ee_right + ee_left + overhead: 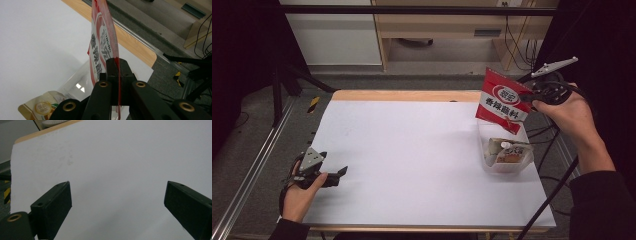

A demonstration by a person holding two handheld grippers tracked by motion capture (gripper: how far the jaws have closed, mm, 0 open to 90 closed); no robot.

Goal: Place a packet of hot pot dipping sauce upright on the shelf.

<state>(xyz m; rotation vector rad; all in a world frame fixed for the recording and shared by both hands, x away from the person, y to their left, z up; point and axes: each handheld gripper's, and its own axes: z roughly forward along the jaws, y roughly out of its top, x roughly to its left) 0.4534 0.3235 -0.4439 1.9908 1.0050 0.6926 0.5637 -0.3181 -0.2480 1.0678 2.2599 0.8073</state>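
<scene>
A red and white snack packet (501, 101) hangs in the air above the table's right side, pinched at its right edge by my right gripper (528, 98). In the right gripper view the jaws are shut on the red packet (102, 42), which stands edge-on above them. Below it sits a clear plastic bin (490, 165) with a beige pouch (508, 151) inside; the beige pouch (41, 108) and the bin's wall (75, 78) also appear low in that view. My left gripper (343, 171) rests low at the table's left, open, with nothing between its jaws (117, 202).
A white sheet covers the table (412, 150), with a wooden strip (407, 95) along the far edge. Metal rails (257, 165) run along the left side. Cables (552, 195) trail off the right edge. A wooden cabinet (442, 25) stands behind.
</scene>
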